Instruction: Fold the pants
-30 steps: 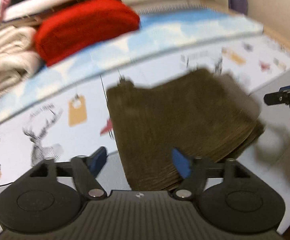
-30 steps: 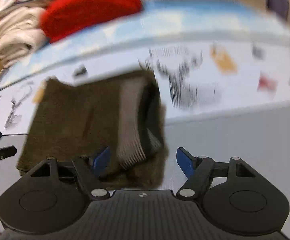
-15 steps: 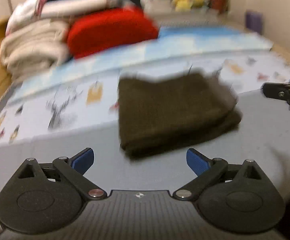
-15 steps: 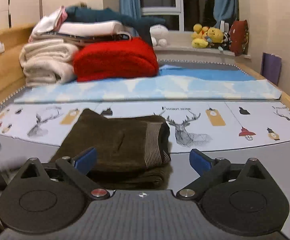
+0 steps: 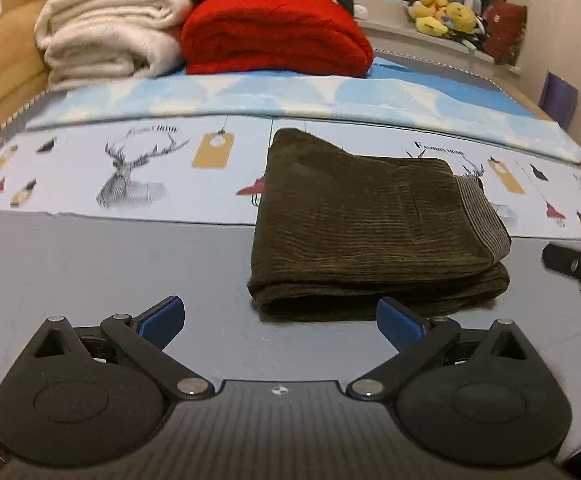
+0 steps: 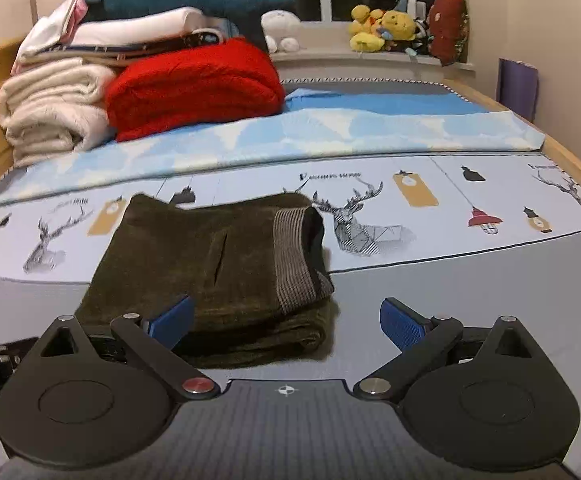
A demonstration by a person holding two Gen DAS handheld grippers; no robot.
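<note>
**Pants folded and let go on the bed**

We are looking across a bed [image 6: 470,292] whose near part is plain grey, with a sheet [image 6: 430,208] printed with deer and lamps beyond it and a blue one behind that. At the far end sit a stack of cream blankets [image 5: 110,44], a red blanket [image 5: 274,34] and other folded laundry, with soft toys [image 6: 382,26] on the window ledge.

The pants [image 5: 366,220], dark olive corduroy, lie flat on the bed, straddling the edge between the grey area and the printed sheet. They form a compact rectangle of several layers, the fold toward us and the striped waistband [image 6: 294,256] turned over on the right side. The edges look roughly even.

Our left hand-held gripper [image 5: 280,320] sits just short of the bundle's near edge, its jaws wide apart after having just opened, with nothing between them. Our right hand-held gripper [image 6: 286,320] is likewise spread wide, its jaws also just opened; its left finger [image 6: 172,320] overlaps the pants in the right wrist view, though we cannot tell whether it touches the cloth. Neither holds anything.

We judge the folding essentially done: the pants are down and released. What may be left is only a tidy of the waistband corner or moving the bundle to the stack.
</note>
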